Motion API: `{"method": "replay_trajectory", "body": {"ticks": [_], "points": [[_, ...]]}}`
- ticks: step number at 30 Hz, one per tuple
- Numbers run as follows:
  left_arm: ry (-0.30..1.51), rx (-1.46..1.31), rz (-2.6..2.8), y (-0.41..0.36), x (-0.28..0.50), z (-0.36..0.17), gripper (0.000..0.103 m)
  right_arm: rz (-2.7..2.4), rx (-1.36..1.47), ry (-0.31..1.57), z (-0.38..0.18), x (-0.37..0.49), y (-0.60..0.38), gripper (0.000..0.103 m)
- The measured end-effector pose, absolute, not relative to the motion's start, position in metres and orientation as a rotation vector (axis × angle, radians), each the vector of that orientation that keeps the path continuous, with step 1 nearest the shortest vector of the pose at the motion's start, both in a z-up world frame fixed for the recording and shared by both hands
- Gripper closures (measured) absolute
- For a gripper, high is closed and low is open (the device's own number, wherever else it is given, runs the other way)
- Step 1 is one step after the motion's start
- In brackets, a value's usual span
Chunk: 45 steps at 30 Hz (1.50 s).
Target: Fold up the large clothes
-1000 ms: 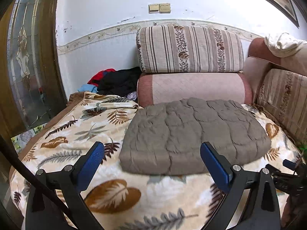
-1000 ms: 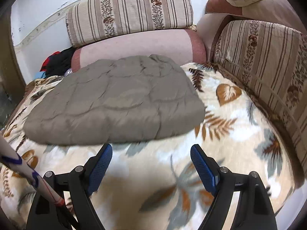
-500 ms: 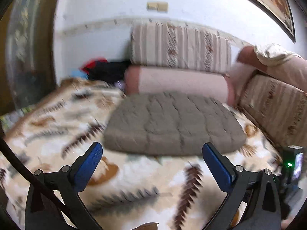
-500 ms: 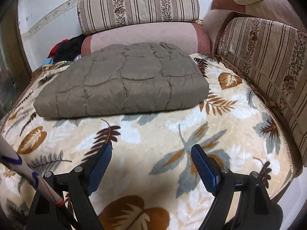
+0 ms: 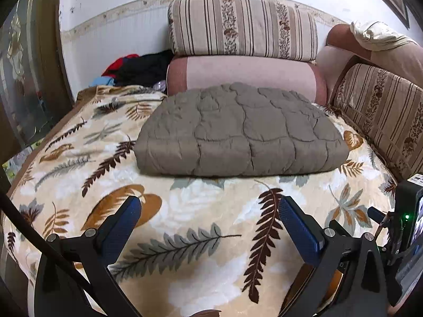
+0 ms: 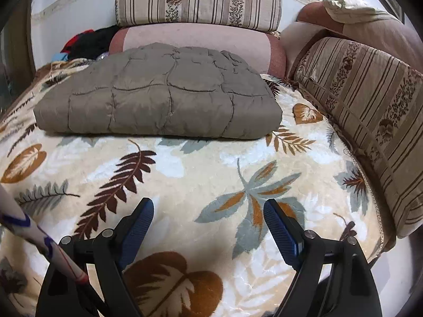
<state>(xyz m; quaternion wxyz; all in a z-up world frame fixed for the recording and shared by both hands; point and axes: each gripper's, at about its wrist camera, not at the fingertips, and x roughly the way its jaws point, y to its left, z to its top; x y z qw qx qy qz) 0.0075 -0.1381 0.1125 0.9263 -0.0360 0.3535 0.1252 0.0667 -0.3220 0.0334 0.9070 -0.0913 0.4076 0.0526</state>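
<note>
- 1 garment matters here: a grey-brown quilted padded coat [image 5: 238, 129], and it already lies as a compact, thick rectangle with a rounded fold along its near edge. No sleeve, hood or loose flap shows from either wrist view, so the folding looks finished or very nearly so.
- What is left, as I judge it, is at most a tidy-up or moving on to another garment; the dark and red clothes pile [image 5: 137, 66] at the 11 o'clock corner of the sofa bed may be next, though that is a guess.
- The coat rests on the leaf-print blanket [image 5: 201, 211], its far edge close against the pink bolster [image 5: 246, 74], with a striped cushion [image 5: 243, 26] stacked above that.
- Left tool [image 5: 208, 219]: jaws spread wide, nothing between them. From it the coat sits at 12 o'clock, well apart, with a band of bare blanket between.
- Right tool [image 6: 208, 219]: jaws likewise wide apart and empty. From it the coat lies at 11 to 12 o'clock, also well apart; its near right corner [image 6: 269, 121] is the closest part.
- Neither tool touches the coat or the blanket, as far as the views show.
- The right tool's body shows at the 3 o'clock edge of the left view, so the 2 sit side by side.
</note>
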Motion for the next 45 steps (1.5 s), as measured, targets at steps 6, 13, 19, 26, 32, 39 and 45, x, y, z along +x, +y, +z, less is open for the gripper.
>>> {"method": "replay_trajectory", "body": {"ticks": [6,13,19,26,32,39,45], "points": [[0.779,-0.100,0.231,-0.136,0.012,0.097,0.000,0.115,-0.194,0.872,0.024,0.068,-0.318,0.014],[0.822,-0.074,0.242,-0.142,0.018,0.081,0.000,0.114,-0.203,0.890,0.018,0.069,-0.316,0.014],[0.855,-0.090,0.244,-0.141,0.021,0.071,0.000,0.109,-0.202,0.908,0.011,0.071,-0.316,0.014],[0.905,-0.103,0.244,-0.139,0.026,0.058,0.000,0.104,-0.214,0.924,0.005,0.072,-0.313,0.014],[0.923,-0.107,0.290,-0.134,0.028,0.051,0.000,0.103,-0.218,0.929,0.002,0.072,-0.312,0.014],[0.943,-0.120,0.276,-0.132,0.029,0.047,0.000,0.104,-0.221,0.932,0.001,0.074,-0.313,0.014],[0.947,-0.113,0.264,-0.136,0.029,0.046,0.000,0.109,-0.225,0.928,0.001,0.072,-0.312,0.014]]}}
